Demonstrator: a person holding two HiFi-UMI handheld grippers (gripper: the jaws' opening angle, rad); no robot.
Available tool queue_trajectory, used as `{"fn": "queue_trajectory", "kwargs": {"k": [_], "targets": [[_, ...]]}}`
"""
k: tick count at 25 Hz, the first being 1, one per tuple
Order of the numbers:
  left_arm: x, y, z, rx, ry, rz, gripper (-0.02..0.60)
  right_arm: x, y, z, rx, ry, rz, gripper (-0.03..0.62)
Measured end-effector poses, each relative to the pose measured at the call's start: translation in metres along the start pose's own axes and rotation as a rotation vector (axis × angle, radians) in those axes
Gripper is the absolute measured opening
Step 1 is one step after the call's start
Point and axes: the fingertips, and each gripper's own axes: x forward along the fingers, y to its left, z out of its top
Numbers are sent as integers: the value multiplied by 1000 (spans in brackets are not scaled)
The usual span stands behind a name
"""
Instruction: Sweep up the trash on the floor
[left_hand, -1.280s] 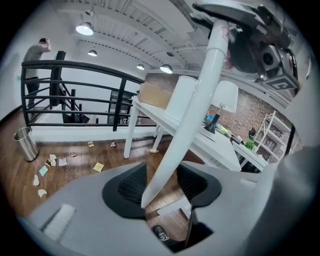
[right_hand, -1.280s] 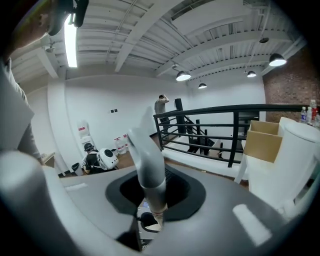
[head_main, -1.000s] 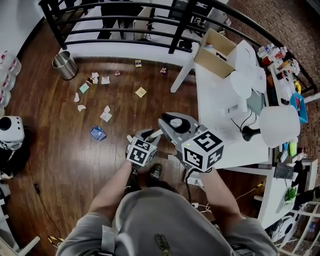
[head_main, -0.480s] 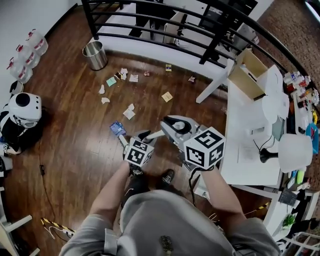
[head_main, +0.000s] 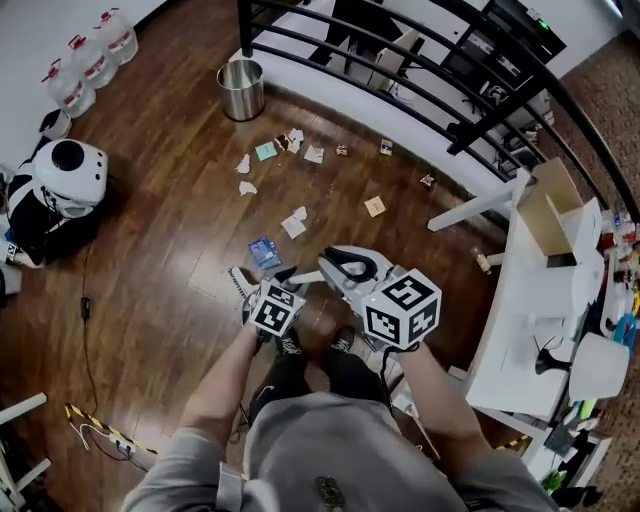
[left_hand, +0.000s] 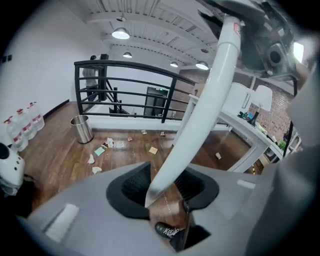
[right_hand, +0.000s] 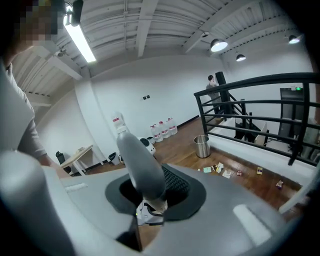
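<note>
The fingers (left_hand: 90, 215) of the left gripper (left_hand: 170, 217) are seen well apart, having just been opening, with a white pole (left_hand: 200, 115) standing between them; floor (left_hand: 60, 155) shows in the gap beside the pole, so a loose guiding hold is judged, not a clamp; the fingers (right_hand: 235, 220) of the right gripper (right_hand: 142, 220) are closed on a thick grey handle (right_hand: 142, 165). In the head view the pole appears to run up into that handle and down to a toothed head (head_main: 240, 283) (one long sweeping tool, it is supposed, though the join is not clearly shown). The tool is judged stiff and light, its smooth pole apt to slip or twist in a slack hold; the handle is best clamped high and the pole taken firmly lower down before any stroke is made. The trash (head_main: 294, 226) lies on the floor ahead: a blue packet (head_main: 264, 250) nearest the tool, paper scraps and small wrappers spread beyond it toward the floor's edge under the railing (head_main: 400, 70), a cluster near the metal bin (head_main: 241, 88). These pieces are judged light and limp; they are likely to skid or flutter under a fast stroke, so short, low sweeps are called for.
</note>
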Motion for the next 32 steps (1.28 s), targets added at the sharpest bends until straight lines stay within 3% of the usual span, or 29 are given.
{"fn": "queue_trajectory", "kwargs": {"k": [5,10,19,32], "targets": [[25,49,-21,-68,21,58,146,57,-17,-12,-33,61,57,61],[68,75,-13,-127,20,72,147,88,-60,-12,-51,68,103,60],[162,78,55,-124,29,43,150,80,-187,7,-40,98,19,58],[284,64,190,-41,6,-33,152,35,-345,65,-19,31,-122,57]]}}
